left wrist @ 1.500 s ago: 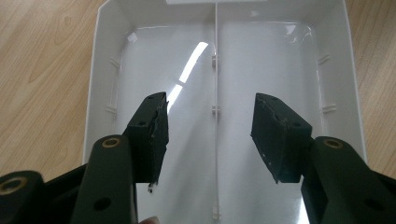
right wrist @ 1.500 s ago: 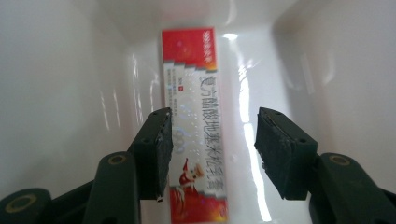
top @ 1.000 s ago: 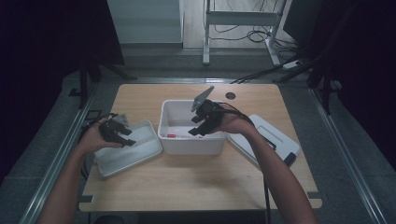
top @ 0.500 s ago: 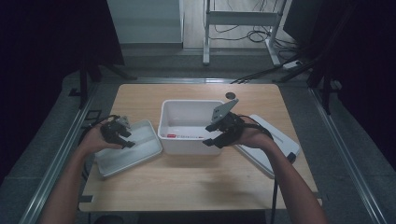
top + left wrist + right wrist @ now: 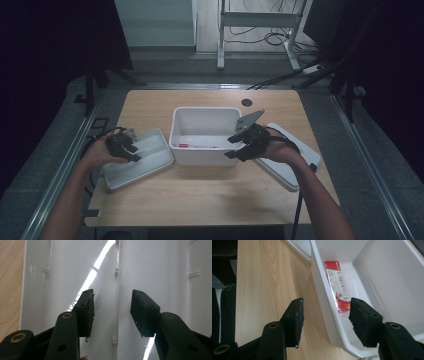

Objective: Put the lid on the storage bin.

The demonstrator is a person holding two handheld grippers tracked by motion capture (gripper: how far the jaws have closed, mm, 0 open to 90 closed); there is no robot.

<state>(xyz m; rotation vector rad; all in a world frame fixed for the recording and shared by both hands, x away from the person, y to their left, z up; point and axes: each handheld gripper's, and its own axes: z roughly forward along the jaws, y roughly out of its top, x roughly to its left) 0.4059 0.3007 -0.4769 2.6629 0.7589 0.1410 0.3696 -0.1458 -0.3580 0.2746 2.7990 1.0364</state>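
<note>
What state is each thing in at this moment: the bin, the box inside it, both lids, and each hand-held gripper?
White bin: uncovered, upright on the table.
Red and white box: closed, lying flat on the bin floor against the near wall.
Left lid: off, lying on the table.
Right lid: off, lying on the table.
Left hand-held gripper: open, empty, over the left lid.
Right hand-held gripper: open, straddling the bin wall.

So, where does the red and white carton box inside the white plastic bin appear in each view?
High view: the red and white carton box lies at the bin's near wall, picture centre.
Left gripper view: not in it.
Right gripper view: the box lies upper centre, along the bin's left wall.
Shared landmark: the white plastic bin.
</note>
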